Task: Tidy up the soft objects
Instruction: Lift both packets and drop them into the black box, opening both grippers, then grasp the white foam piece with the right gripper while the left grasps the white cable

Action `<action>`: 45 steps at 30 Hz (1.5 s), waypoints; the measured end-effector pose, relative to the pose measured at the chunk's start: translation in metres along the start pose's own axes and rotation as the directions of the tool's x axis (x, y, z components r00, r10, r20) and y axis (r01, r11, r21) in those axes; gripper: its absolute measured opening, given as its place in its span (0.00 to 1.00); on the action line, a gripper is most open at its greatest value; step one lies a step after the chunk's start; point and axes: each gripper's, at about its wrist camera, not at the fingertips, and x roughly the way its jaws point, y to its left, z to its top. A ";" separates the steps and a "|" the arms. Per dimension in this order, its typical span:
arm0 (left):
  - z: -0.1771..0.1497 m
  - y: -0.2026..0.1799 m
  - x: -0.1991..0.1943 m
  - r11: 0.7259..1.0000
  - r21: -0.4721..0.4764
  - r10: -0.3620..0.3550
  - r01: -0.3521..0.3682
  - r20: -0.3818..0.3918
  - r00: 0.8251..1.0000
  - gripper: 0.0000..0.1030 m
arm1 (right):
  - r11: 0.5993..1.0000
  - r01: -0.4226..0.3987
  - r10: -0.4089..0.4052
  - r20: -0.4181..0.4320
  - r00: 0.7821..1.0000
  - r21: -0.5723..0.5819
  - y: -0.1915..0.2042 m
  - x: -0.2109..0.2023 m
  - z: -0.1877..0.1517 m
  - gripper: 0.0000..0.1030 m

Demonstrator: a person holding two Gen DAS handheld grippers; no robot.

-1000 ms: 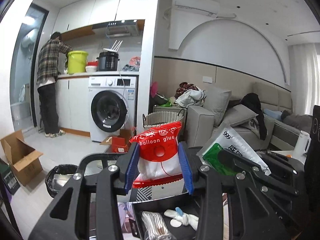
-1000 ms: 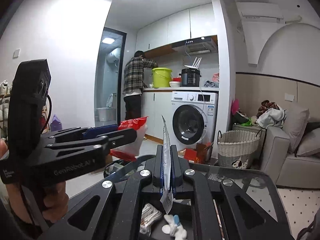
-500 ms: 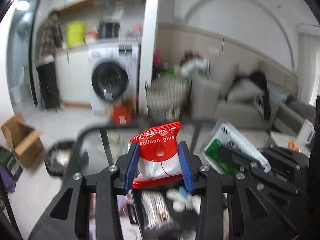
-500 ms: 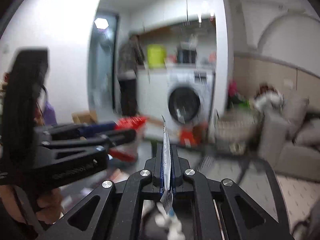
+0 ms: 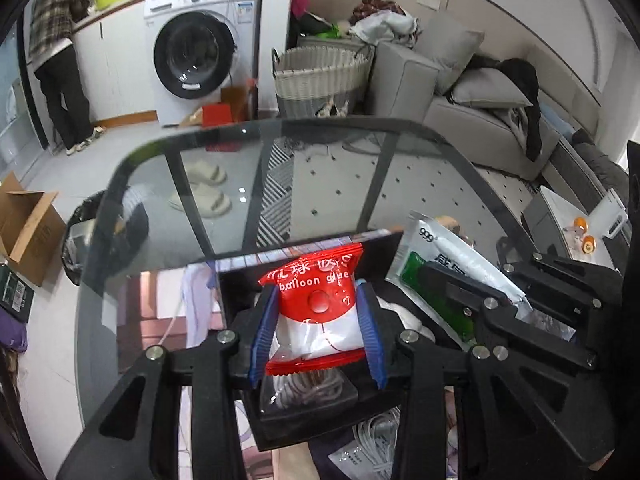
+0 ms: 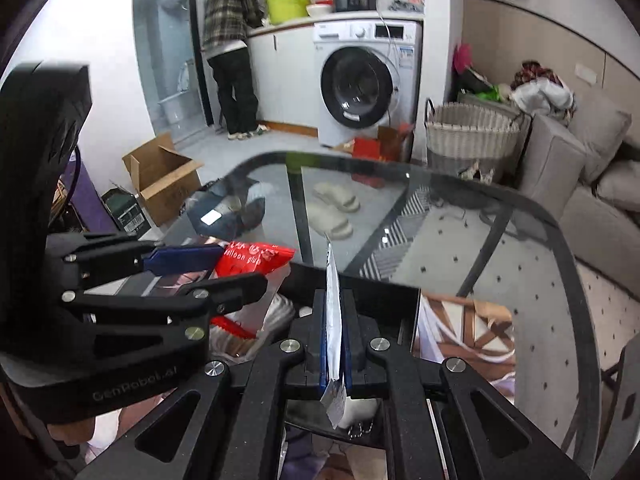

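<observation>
While grippers dipped — table [image 5: 320, 184] now fills views, packets still clamped.

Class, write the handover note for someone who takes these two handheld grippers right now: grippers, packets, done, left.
Left gripper: shut on the red balloon glue packet, above the black tray.
Right gripper: shut on the white and green 999 packet, held edge-on over the same tray.
Tray sits on the glass table and already holds bagged white items.
Done: both packets picked up.
Left: set both down in the tray.
</observation>
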 end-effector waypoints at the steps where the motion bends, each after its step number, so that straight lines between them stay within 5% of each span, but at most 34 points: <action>1: 0.000 -0.001 -0.001 1.000 -0.003 0.003 -0.003 0.002 1.000 0.37 | 1.000 -0.002 0.002 -0.012 1.000 0.003 -0.001 0.003 -0.002 0.05; 10: -0.001 0.001 -0.004 1.000 -0.004 -0.005 0.005 -0.003 1.000 0.39 | 1.000 0.005 -0.005 -0.036 0.999 0.004 -0.006 0.008 -0.001 0.09; 12: -0.002 0.000 -0.008 1.000 -0.001 -0.010 0.010 -0.006 1.000 0.45 | 1.000 0.001 -0.001 -0.041 0.999 0.002 -0.005 0.008 -0.001 0.09; 14: -0.004 0.000 -0.015 1.000 0.002 -0.003 0.003 0.002 1.000 0.61 | 1.000 -0.003 0.003 -0.046 0.999 -0.001 -0.004 0.005 -0.002 0.09; 16: -0.006 0.000 -0.026 1.000 0.020 -0.011 0.011 0.012 1.000 0.62 | 1.000 -0.010 0.010 -0.048 0.999 0.001 -0.005 -0.001 -0.003 0.09; 25: -0.063 -0.036 -0.053 0.976 0.199 -0.065 0.082 -0.092 0.994 0.70 | 0.999 -0.049 0.046 -0.097 0.994 -0.020 -0.011 -0.047 -0.033 0.37; 31: -0.096 -0.053 -0.019 0.957 0.279 -0.016 0.082 -0.229 0.973 0.70 | 0.990 -0.124 0.100 -0.279 0.955 -0.069 -0.009 -0.052 -0.090 0.42; 37: -0.093 -0.062 -0.001 0.953 0.293 0.001 0.079 -0.265 0.964 0.70 | 0.980 -0.155 0.091 -0.414 0.906 -0.125 -0.015 -0.046 -0.129 0.43; 40: -0.091 -0.067 0.010 0.947 0.316 0.035 0.055 -0.271 0.962 0.65 | 0.975 -0.162 0.081 -0.431 0.899 -0.153 -0.016 -0.044 -0.137 0.43; 44: -0.099 -0.063 0.020 0.953 0.293 0.020 0.079 -0.321 0.947 0.33 | 0.975 -0.145 0.060 -0.432 0.900 -0.167 -0.018 -0.046 -0.136 0.43; 45: -0.101 -0.063 0.021 0.951 0.297 0.021 0.081 -0.327 0.945 0.32 | 0.976 -0.133 0.046 -0.431 0.901 -0.173 -0.018 -0.046 -0.133 0.43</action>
